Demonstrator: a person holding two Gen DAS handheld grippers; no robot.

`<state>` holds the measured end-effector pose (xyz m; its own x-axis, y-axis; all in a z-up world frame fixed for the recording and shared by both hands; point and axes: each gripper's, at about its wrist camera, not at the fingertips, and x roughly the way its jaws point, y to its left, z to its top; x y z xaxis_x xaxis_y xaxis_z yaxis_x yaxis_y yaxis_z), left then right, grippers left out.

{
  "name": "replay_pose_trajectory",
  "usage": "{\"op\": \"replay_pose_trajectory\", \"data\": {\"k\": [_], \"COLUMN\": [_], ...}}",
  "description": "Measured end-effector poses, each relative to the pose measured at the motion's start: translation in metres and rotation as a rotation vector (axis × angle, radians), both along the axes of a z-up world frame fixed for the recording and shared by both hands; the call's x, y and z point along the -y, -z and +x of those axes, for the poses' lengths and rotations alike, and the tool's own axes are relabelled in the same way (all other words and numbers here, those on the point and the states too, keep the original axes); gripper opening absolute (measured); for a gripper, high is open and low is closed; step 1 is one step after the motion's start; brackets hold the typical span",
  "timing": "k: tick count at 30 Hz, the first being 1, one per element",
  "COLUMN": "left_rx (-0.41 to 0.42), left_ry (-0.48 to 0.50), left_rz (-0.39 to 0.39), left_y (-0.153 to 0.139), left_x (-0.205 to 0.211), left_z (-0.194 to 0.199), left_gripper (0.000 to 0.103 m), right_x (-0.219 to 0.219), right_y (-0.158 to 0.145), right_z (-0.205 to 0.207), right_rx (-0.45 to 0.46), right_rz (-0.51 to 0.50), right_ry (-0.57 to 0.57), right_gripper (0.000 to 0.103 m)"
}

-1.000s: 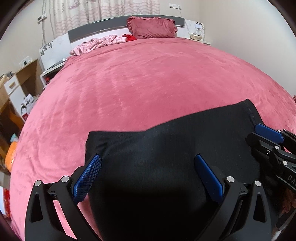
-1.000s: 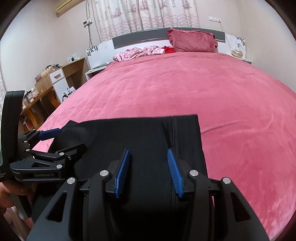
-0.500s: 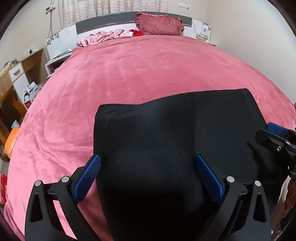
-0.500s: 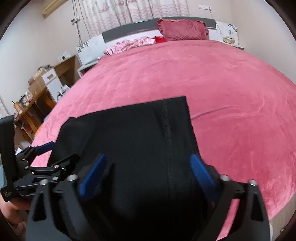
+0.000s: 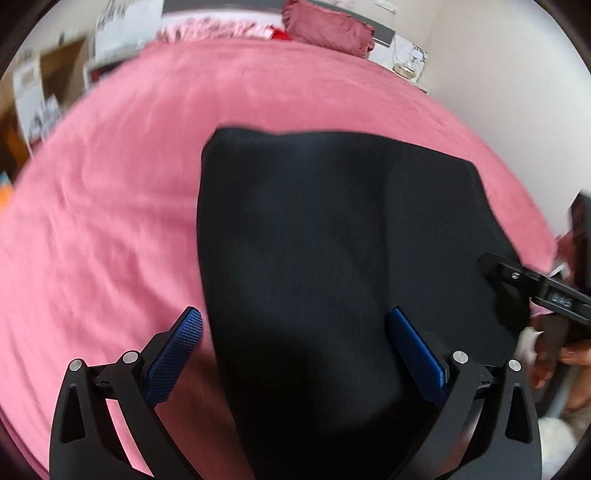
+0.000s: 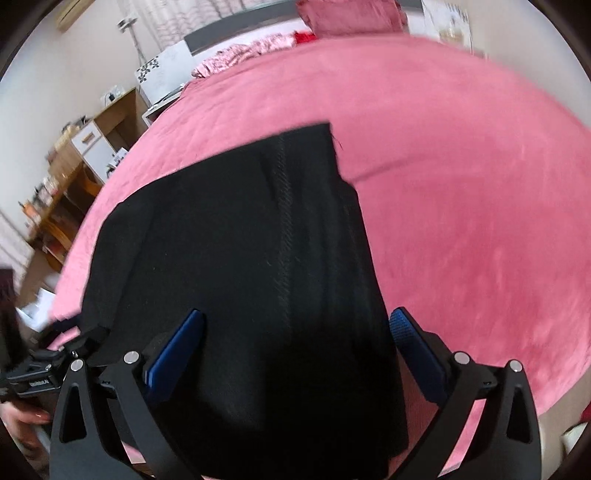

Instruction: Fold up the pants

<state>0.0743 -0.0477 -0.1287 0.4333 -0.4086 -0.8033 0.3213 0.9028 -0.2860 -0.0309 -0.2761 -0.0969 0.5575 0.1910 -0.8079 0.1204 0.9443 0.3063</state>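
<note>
The black pants (image 5: 332, 258) lie folded in a flat rectangle on the pink bed (image 5: 110, 206), near its front edge. My left gripper (image 5: 295, 347) is open over their near left part, its left finger over the pink cover. My right gripper (image 6: 295, 343) is open over the near right part of the pants (image 6: 236, 266), with a stitched seam running away between the fingers. Neither gripper holds cloth. The right gripper shows at the right edge of the left wrist view (image 5: 532, 288), and the left gripper at the left edge of the right wrist view (image 6: 44, 369).
A dark red pillow (image 5: 328, 31) and a pile of pink patterned cloth (image 6: 243, 55) lie at the head of the bed. Wooden shelves and a white drawer unit (image 6: 74, 155) stand left of the bed. A nightstand (image 5: 406, 62) stands at the far right.
My right gripper has opened from nearly shut to wide. Both grippers have drawn back and up from the pants, and the views have tilted. The pants stay flat on the bed.
</note>
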Motion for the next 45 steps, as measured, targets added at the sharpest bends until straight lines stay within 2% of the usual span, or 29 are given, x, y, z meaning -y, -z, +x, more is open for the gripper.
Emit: {"op": "replay_pose_trajectory", "data": {"k": [2, 4, 6, 9, 13, 16, 18, 21, 22, 23, 24, 25, 28, 32, 35, 38, 42, 45], "left_rx": [-0.057, -0.115, -0.121, -0.134, -0.220, -0.217, -0.252, -0.311, -0.317, -0.301, -0.272, -0.248, -0.209, -0.162, -0.077, -0.017, 0.084, 0.117], "left_ry": [0.000, 0.003, 0.018, 0.061, 0.149, 0.184, 0.170, 0.107, 0.093, 0.095, 0.119, 0.138, 0.157, 0.163, 0.173, 0.153, 0.137, 0.114], "left_rz": [-0.085, -0.169, -0.212, -0.242, -0.320, -0.323, -0.387, -0.490, -0.479, -0.429, -0.385, -0.376, -0.365, -0.341, -0.287, -0.276, -0.216, -0.188], "left_y": [0.004, 0.011, 0.012, 0.012, 0.019, 0.020, 0.022, 0.025, 0.025, 0.023, 0.020, 0.017, 0.004, -0.012, -0.032, -0.044, -0.062, -0.070], "left_x": [-0.010, -0.021, -0.026, -0.027, -0.026, -0.022, -0.025, -0.033, -0.033, -0.029, -0.026, -0.025, -0.027, -0.026, -0.028, -0.040, -0.056, -0.057], "left_z": [-0.002, -0.004, -0.008, -0.011, -0.015, -0.018, -0.008, 0.011, 0.014, 0.013, 0.009, 0.005, -0.002, -0.002, -0.005, -0.005, 0.008, 0.028], "left_gripper": [0.100, 0.100, 0.100, 0.100, 0.100, 0.100, 0.100, 0.098, 0.088, 0.079, 0.067, 0.060, 0.051, 0.045, 0.045, 0.045, 0.045, 0.045], "right_x": [0.013, 0.028, 0.044, 0.060, 0.070, 0.078, 0.078, 0.080, 0.077, 0.073, 0.069, 0.068, 0.060, 0.044, 0.033, 0.021, 0.000, -0.015], "right_y": [0.004, 0.013, 0.021, 0.023, 0.024, 0.023, 0.024, 0.027, 0.025, 0.023, 0.019, 0.017, 0.003, -0.017, -0.029, -0.039, -0.049, -0.054], "right_z": [-0.003, -0.008, -0.016, -0.024, -0.032, -0.038, -0.036, -0.026, -0.024, -0.023, -0.024, -0.024, -0.030, -0.026, -0.016, -0.002, 0.035, 0.072], "right_rx": [-0.032, -0.074, -0.078, -0.068, -0.061, -0.038, -0.020, -0.025, -0.018, -0.014, -0.005, 0.004, 0.041, 0.088, 0.127, 0.162, 0.194, 0.208], "right_rz": [0.084, 0.212, 0.334, 0.444, 0.516, 0.547, 0.548, 0.538, 0.521, 0.502, 0.485, 0.472, 0.417, 0.354, 0.378, 0.389, 0.375, 0.354], "right_ry": [0.007, 0.026, 0.060, 0.088, 0.089, 0.100, 0.113, 0.112, 0.103, 0.095, 0.079, 0.071, 0.042, 0.007, -0.006, -0.029, -0.081, -0.103], "right_gripper": [0.101, 0.101, 0.101, 0.101, 0.101, 0.099, 0.078, 0.074, 0.072, 0.068, 0.062, 0.060, 0.053, 0.049, 0.049, 0.048, 0.048, 0.048]}}
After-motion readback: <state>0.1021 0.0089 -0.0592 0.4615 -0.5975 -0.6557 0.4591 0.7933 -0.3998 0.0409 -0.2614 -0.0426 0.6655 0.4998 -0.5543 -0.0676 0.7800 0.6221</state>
